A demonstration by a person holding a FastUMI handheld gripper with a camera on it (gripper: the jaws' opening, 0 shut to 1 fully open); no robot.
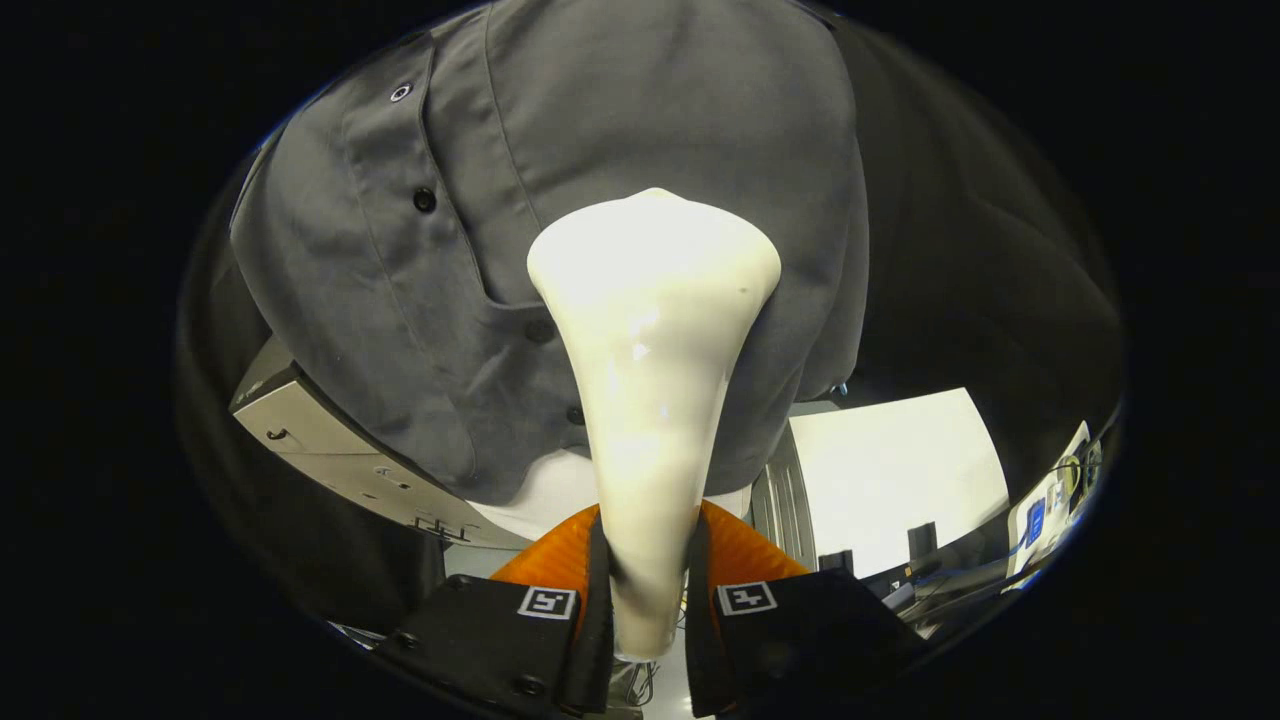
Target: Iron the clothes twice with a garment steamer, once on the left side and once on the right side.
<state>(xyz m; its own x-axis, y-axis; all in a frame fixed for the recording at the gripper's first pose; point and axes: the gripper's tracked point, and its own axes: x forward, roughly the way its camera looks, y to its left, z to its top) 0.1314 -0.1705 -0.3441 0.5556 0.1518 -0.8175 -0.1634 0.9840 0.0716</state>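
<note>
the gripper [648, 590] pinches the neck of the white garment steamer [650, 330] between both fingers, its flared head lying against the lower front of the hanging grey shirt [560, 180], just beside the button placket.

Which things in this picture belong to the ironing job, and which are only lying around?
Belong to the job:
- garment steamer, held between the gripper jaws, which press on its handle from both sides
- grey shirt, hanging just beyond the steamer head

Lying about:
- metal box, beside the shirt's lower edge
- white board
- cables and devices near the board
</note>
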